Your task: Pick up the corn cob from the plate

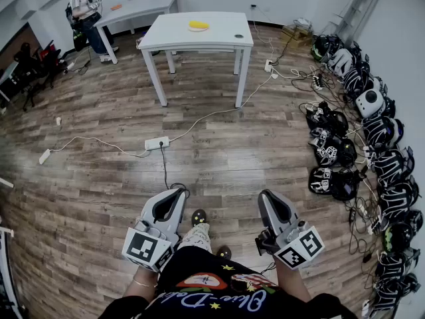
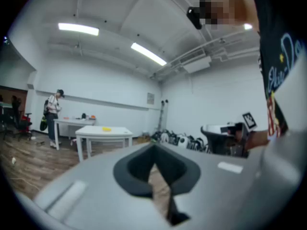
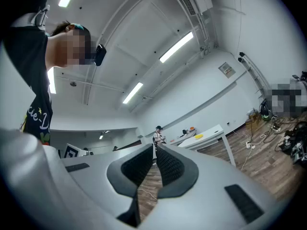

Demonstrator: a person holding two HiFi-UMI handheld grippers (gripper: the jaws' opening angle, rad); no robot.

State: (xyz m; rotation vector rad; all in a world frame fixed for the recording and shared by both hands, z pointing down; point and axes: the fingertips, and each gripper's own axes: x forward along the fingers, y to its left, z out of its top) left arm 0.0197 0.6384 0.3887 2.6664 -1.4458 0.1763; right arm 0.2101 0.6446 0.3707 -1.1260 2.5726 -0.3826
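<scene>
The left gripper [image 1: 176, 194] is held low in front of the person's waist. It points ahead, roughly level, and its jaws are closed tip to tip with nothing between them. The right gripper [image 1: 266, 195] sits beside it at the same height, tilted slightly upward. Its jaws are also pressed together and empty. Both are well apart from the white table [image 1: 219, 35], which stands far across the wooden floor [image 1: 99, 178]. On that table the corn cob [image 1: 198, 26] shows only as a small yellow patch near the far edge, too small for detail.
</scene>
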